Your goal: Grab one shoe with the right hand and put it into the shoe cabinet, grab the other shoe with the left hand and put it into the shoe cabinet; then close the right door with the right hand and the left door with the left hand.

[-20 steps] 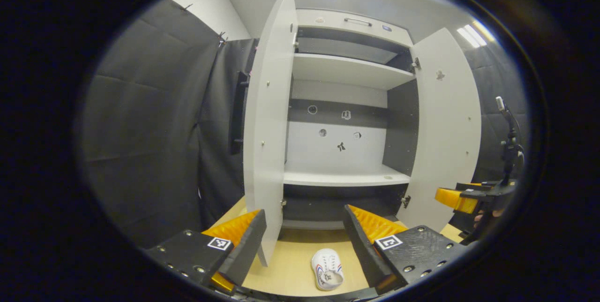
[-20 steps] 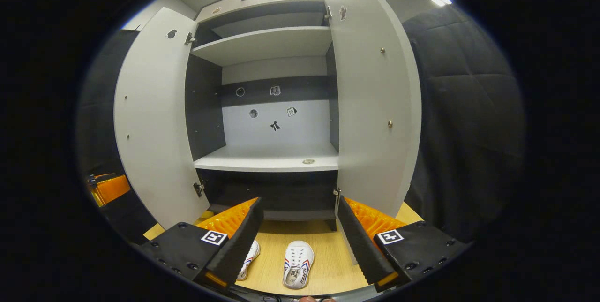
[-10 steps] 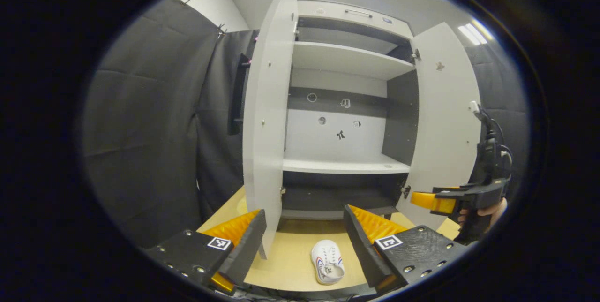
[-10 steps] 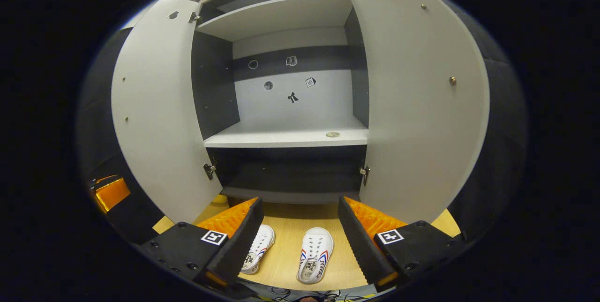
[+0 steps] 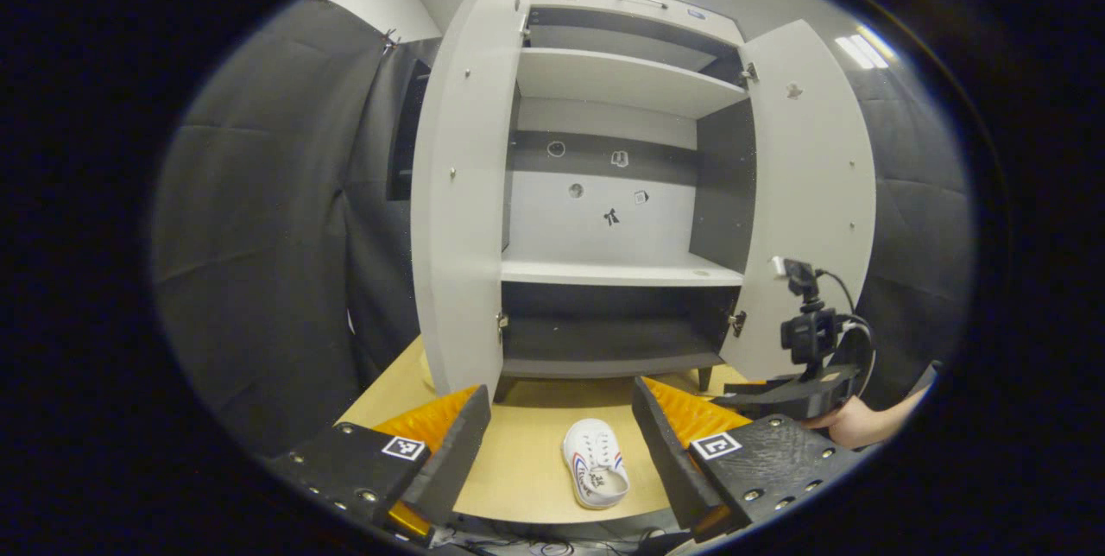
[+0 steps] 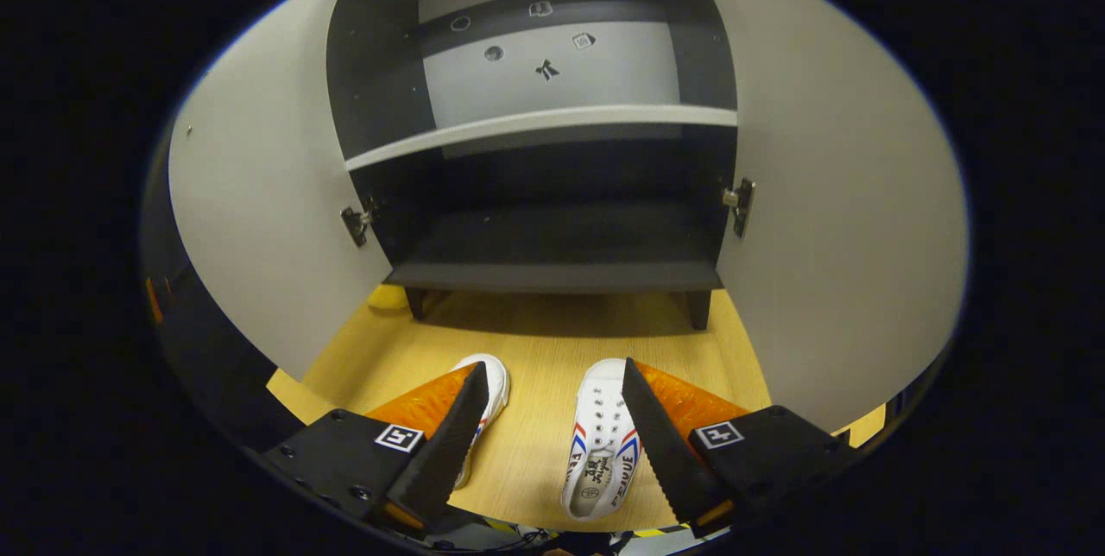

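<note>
So we've got the shoe cabinet [image 6: 552, 280] standing wide open, left door [image 6: 259, 219] and right door [image 6: 837, 219] both swung right out — makes sense, since the shoes have to go in before anything gets closed. Both little white shoes sit side by side on the wooden floor [image 6: 535, 340] just in front of the cabinet, toes pointing at it, lined up for a straight grab-and-slide onto the low dark shelf.

Our right gripper [image 6: 552, 444] is tipped down over them with its fingers spread wide and nothing between them. The right shoe [image 6: 600, 444] lies right beside the inner edge of its right-hand finger, partly tucked behind it, while the left shoe [image 6: 488, 392] peeks out past the other finger — so we'd guess it needs a small shift sideways to straddle one properly.

Our left gripper [image 5: 561, 444] is also gaping and empty, hanging back with one shoe [image 5: 596, 474] on the floor between its fingers.
</note>
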A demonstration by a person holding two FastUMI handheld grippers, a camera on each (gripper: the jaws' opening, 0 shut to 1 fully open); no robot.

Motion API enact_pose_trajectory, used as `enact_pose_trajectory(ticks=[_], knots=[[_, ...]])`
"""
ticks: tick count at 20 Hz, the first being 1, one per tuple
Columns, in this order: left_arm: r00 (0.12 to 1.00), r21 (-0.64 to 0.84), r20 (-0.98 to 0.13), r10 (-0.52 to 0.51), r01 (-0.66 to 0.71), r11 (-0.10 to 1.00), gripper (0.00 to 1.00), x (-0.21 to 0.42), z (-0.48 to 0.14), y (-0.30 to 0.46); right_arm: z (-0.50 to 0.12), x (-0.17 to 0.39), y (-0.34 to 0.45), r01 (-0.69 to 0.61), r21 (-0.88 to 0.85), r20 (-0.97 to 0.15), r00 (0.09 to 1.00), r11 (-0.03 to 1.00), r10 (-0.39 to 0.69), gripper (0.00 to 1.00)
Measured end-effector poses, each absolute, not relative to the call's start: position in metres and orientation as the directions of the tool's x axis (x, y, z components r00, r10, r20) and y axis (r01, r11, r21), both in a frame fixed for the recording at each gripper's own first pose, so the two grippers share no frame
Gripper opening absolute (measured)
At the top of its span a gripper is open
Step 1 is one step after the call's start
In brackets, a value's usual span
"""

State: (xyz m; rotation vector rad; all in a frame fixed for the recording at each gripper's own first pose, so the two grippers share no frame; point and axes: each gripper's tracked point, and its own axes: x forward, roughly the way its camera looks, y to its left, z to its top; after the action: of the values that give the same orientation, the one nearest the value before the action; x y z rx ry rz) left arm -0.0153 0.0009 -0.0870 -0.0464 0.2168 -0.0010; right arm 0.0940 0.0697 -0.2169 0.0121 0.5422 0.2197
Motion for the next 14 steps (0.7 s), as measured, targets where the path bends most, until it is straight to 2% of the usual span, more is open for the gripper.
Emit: enact_pose_trajectory(ticks=[6, 10, 11, 12, 13, 14], knots=[[0.970, -0.028, -0.241, 0.014, -0.021, 0.999, 0.95, -0.030, -0.095, 0.005, -0.310, 0.092, 0.069, -0.259, -0.008, -0.668, 0.720, 0.966, 0.187, 0.98], [0.968, -0.008, -0.250, 0.030, -0.033, 0.999, 0.95, -0.038, -0.099, 0.008, -0.332, 0.103, 0.068, -0.223, -0.008, -0.701, 0.696, 0.975, 0.153, 0.98], [0.967, -0.007, -0.253, 0.032, -0.035, 0.999, 0.95, -0.039, -0.100, 0.009, -0.336, 0.106, 0.070, -0.229, -0.006, -0.703, 0.693, 0.974, 0.158, 0.93], [0.966, -0.008, -0.256, 0.033, -0.036, 0.999, 0.94, -0.039, -0.100, 0.010, -0.343, 0.110, 0.071, -0.239, -0.023, -0.707, 0.690, 0.971, 0.153, 0.98], [0.966, -0.012, -0.257, 0.033, -0.037, 0.999, 0.95, -0.040, -0.101, 0.010, -0.351, 0.111, 0.073, -0.258, -0.035, -0.720, 0.676, 0.965, 0.155, 0.93], [0.965, -0.019, -0.259, 0.032, -0.038, 0.999, 0.95, -0.041, -0.102, 0.010, -0.354, 0.110, 0.071, -0.260, -0.085, -0.730, 0.673, 0.962, 0.117, 0.92]])
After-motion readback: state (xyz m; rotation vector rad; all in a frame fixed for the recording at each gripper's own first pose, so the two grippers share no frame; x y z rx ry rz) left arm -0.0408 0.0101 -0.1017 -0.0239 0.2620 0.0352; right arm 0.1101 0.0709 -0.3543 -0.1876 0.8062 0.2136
